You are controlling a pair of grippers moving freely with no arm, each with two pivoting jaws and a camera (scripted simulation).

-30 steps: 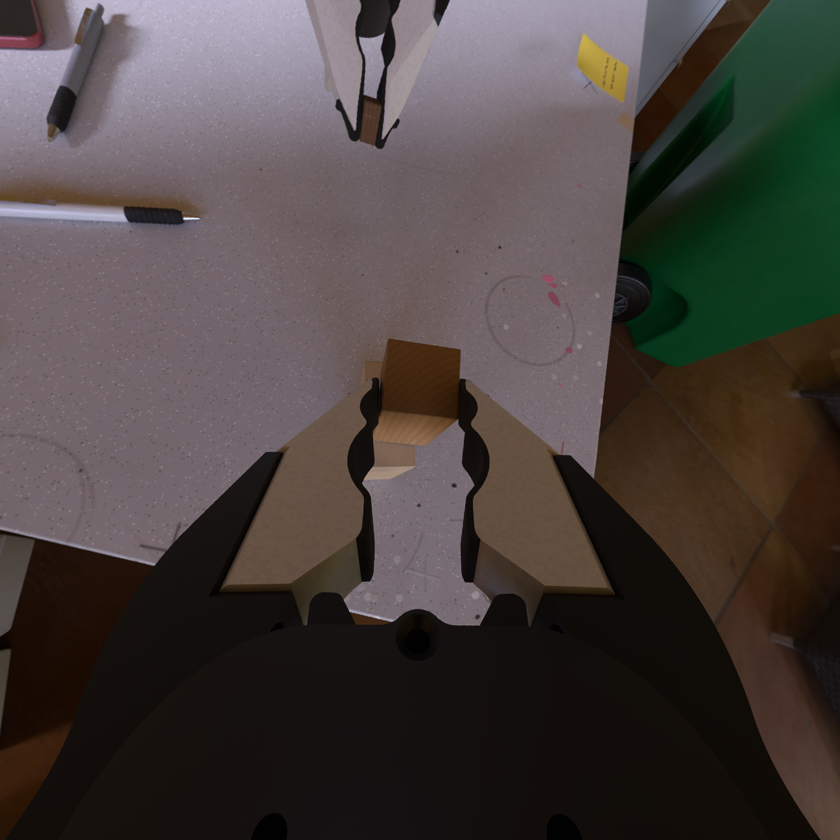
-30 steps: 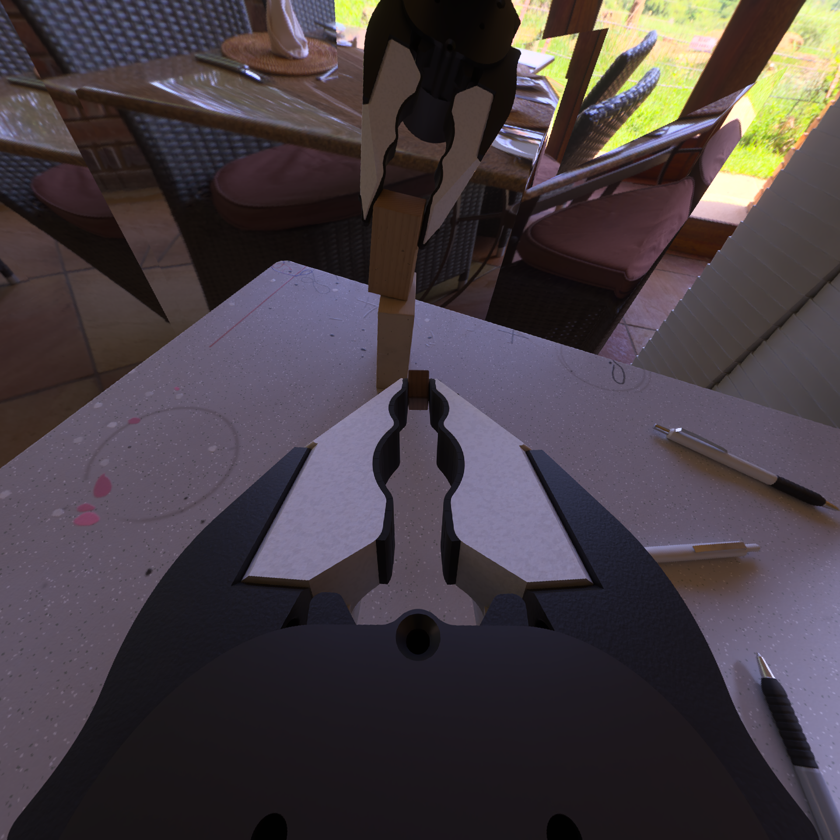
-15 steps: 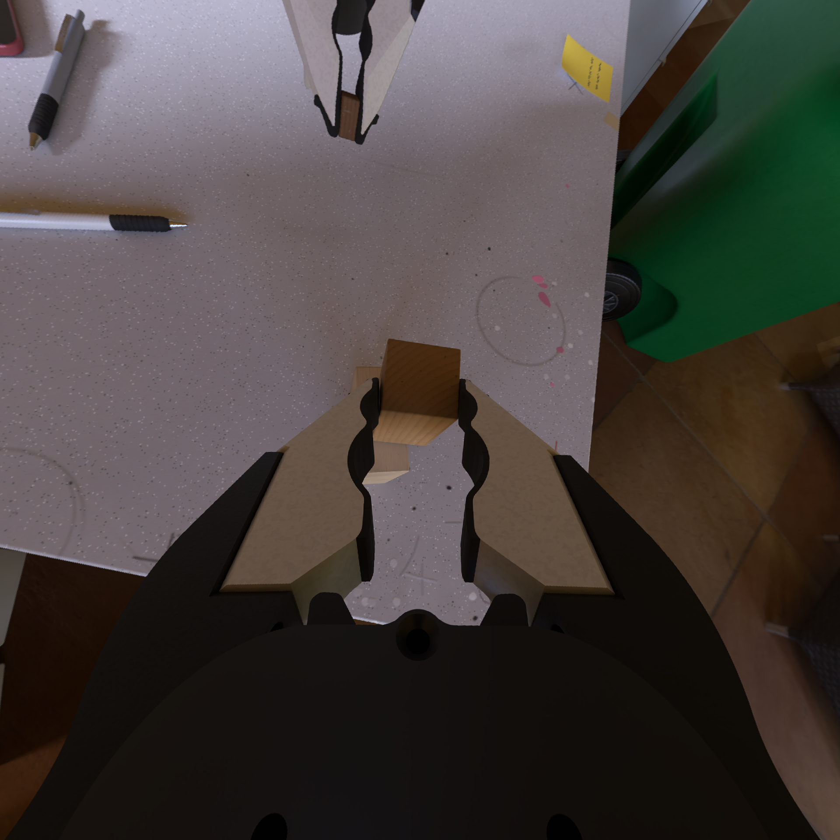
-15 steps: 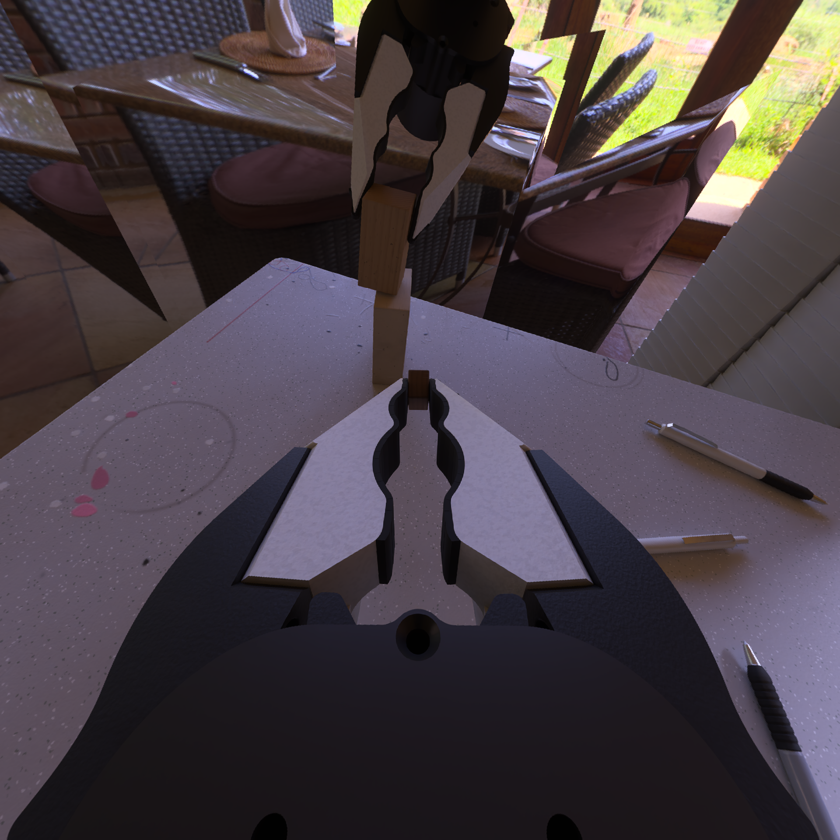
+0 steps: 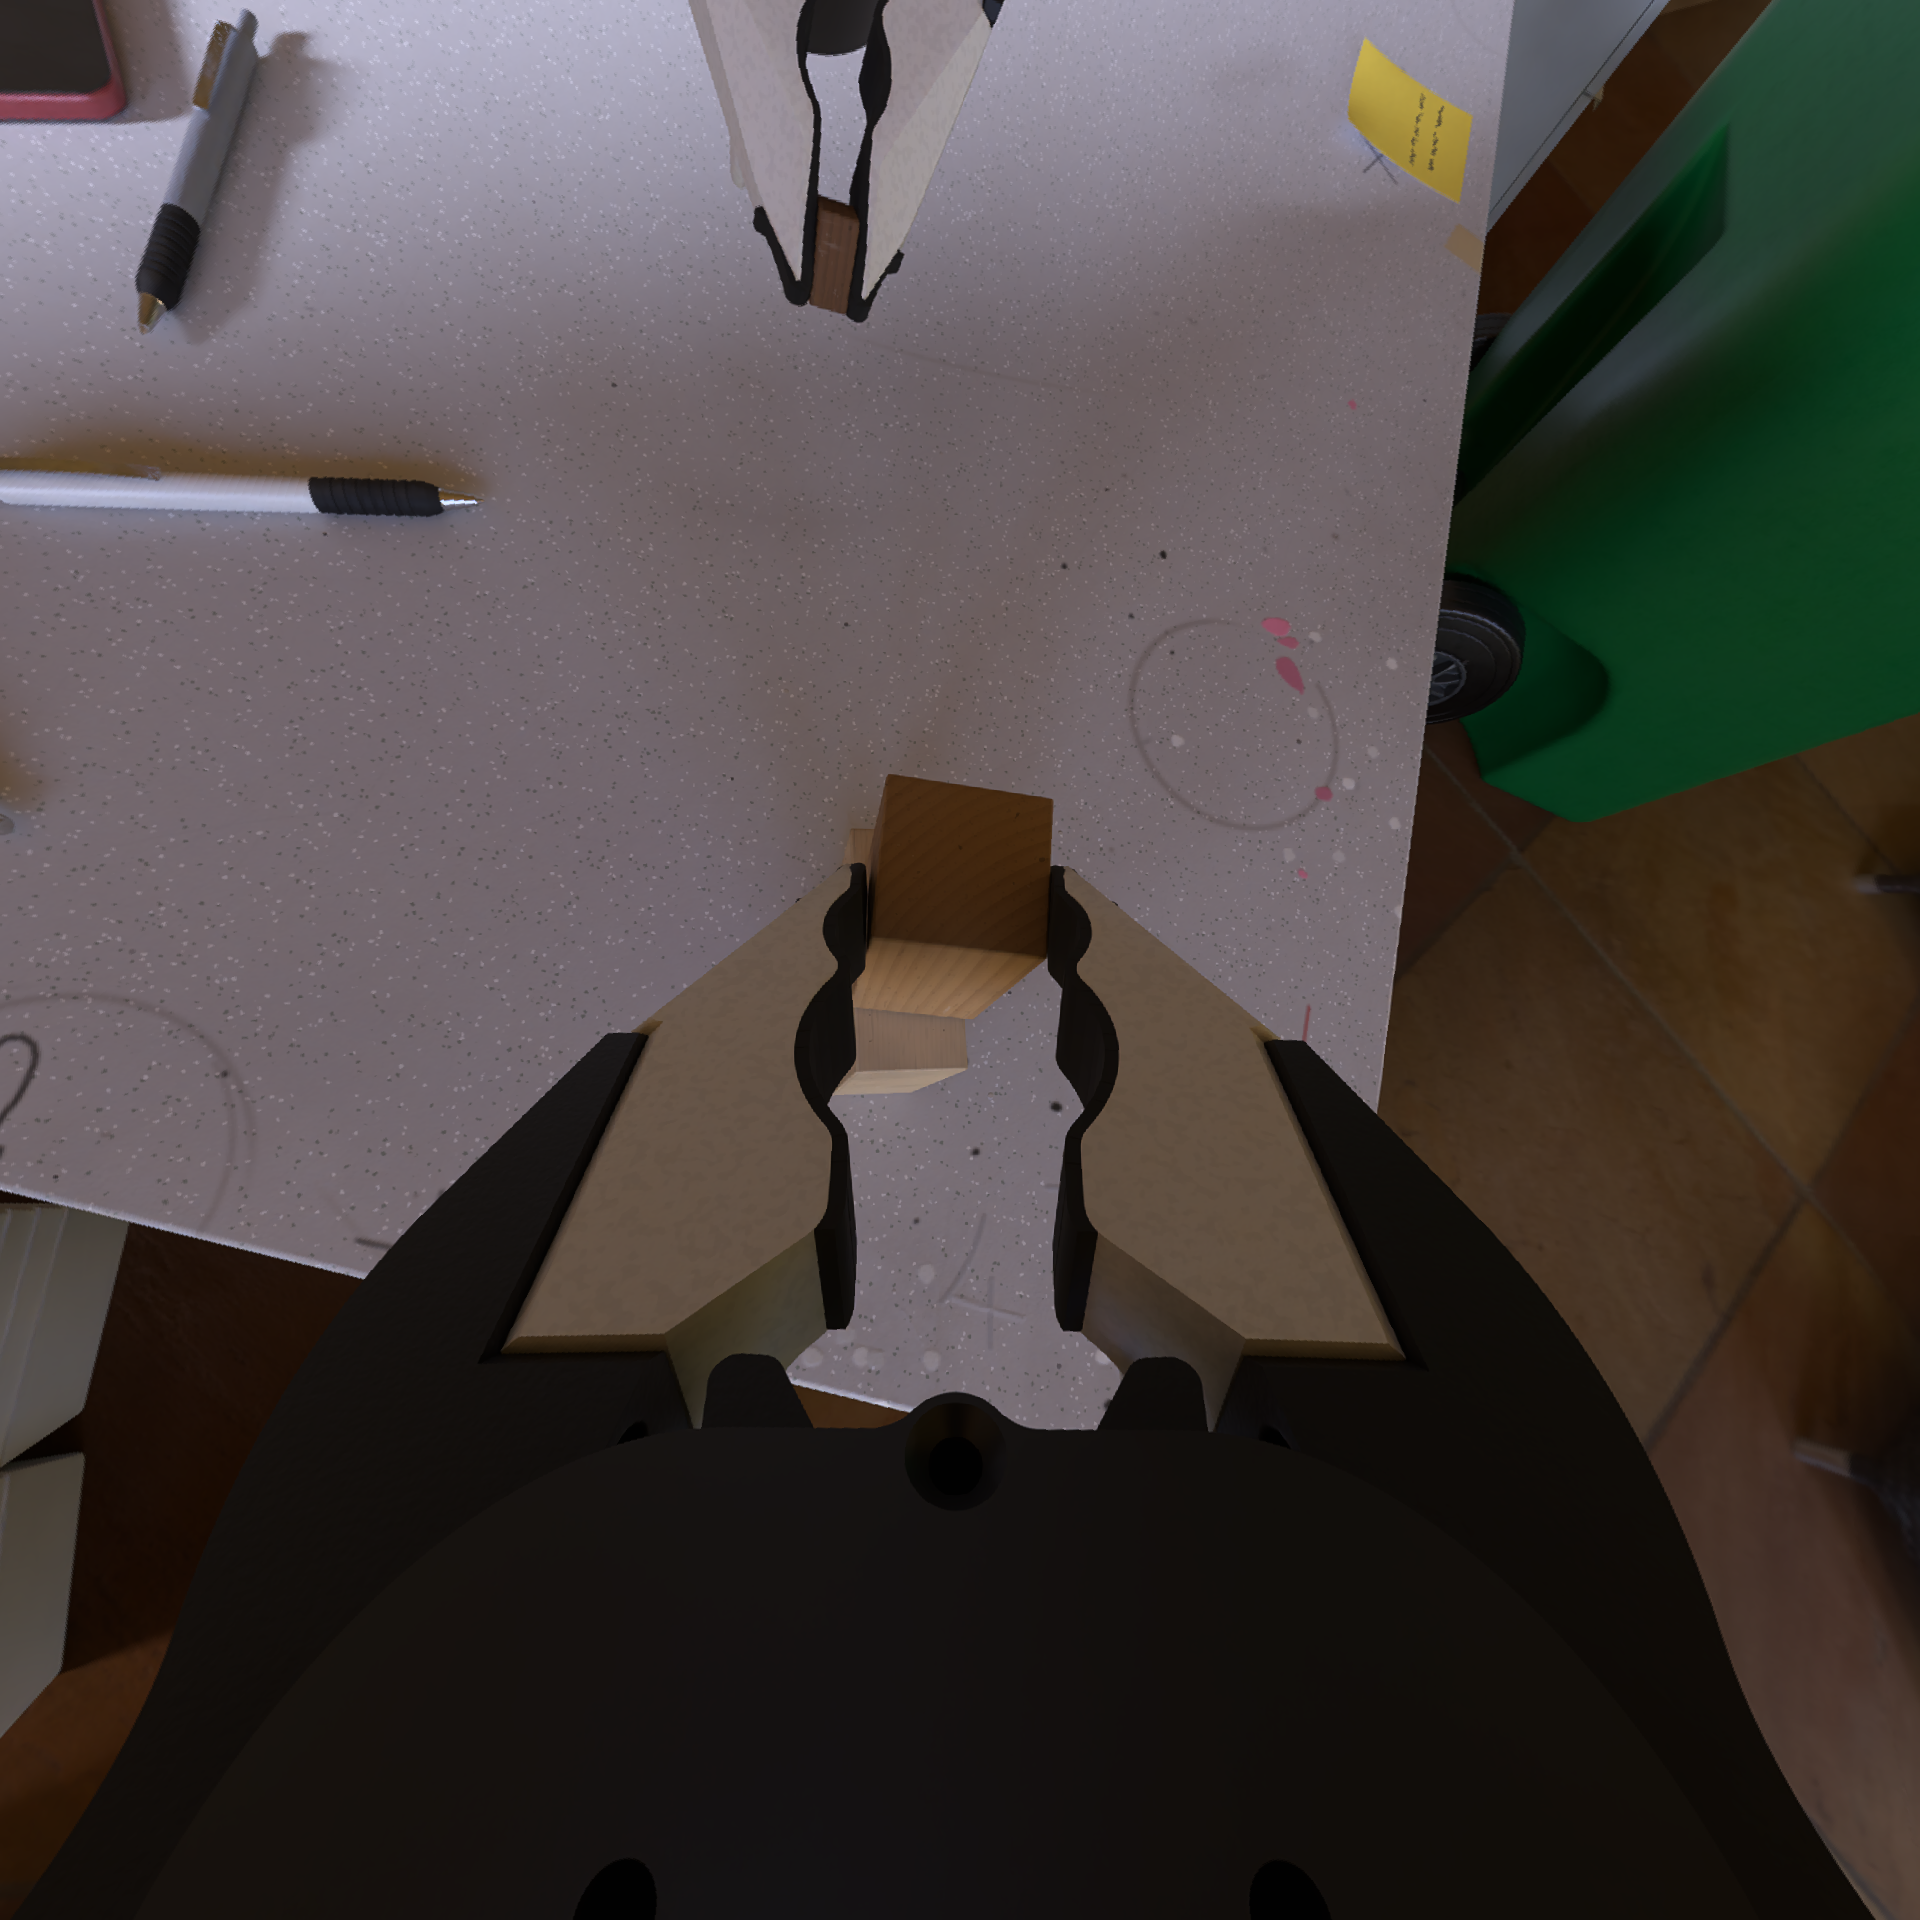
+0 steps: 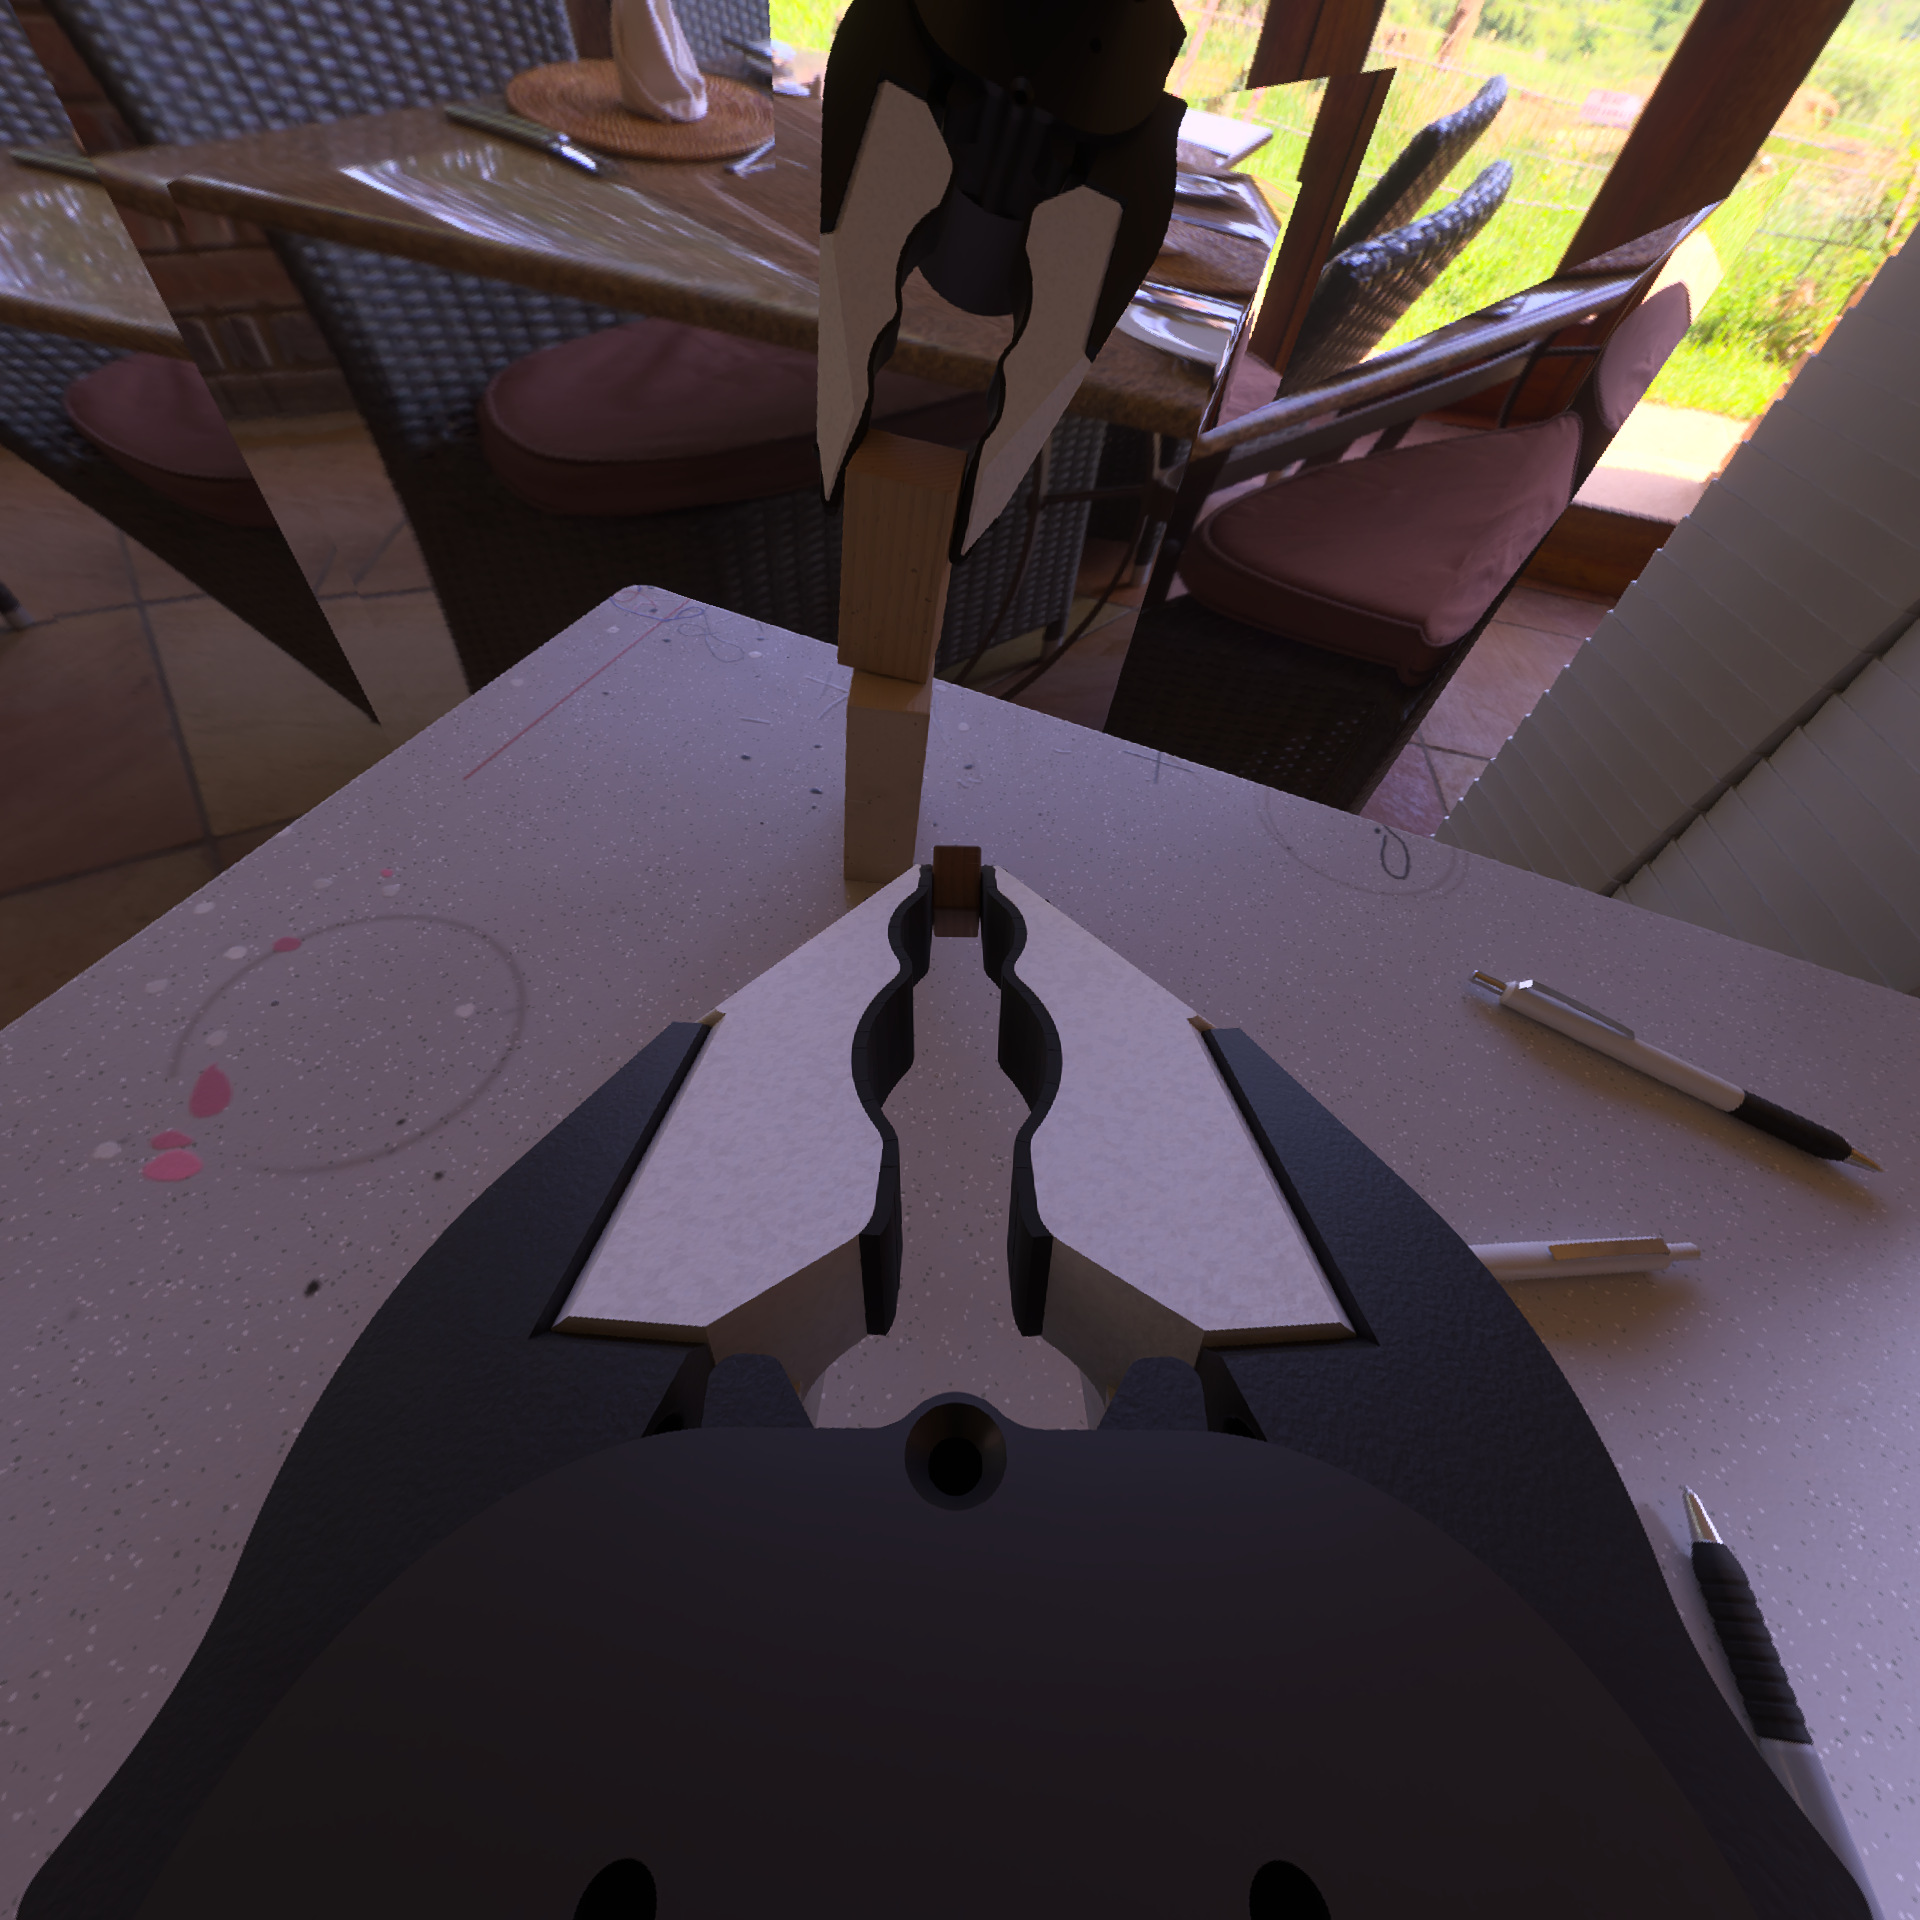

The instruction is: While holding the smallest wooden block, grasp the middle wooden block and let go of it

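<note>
My left gripper [image 5: 954, 883] is shut on a darker wooden block [image 5: 961, 862] and holds it upright over a pale wooden block [image 5: 904, 1060] standing on the table [image 5: 623, 727]. From the right wrist view the held block [image 6: 899, 582] sits at the top of the pale block [image 6: 883, 790], slightly offset; I cannot tell whether they touch. My right gripper [image 6: 956, 883] is shut on the smallest wooden block [image 6: 956, 894], low over the table just in front of the pale block. It also shows across the table in the left wrist view [image 5: 828, 301].
Two pens [image 5: 239, 494] [image 5: 192, 177] and a red-cased phone [image 5: 52, 62] lie at the left. A yellow note [image 5: 1408, 120] is near the table's right edge, with a green bin [image 5: 1714, 468] beyond it. Three pens [image 6: 1662, 1070] lie to my right gripper's right.
Both views shifted slightly and settled back. Both grippers keep their blocks; the darker block stays over the pale one.
</note>
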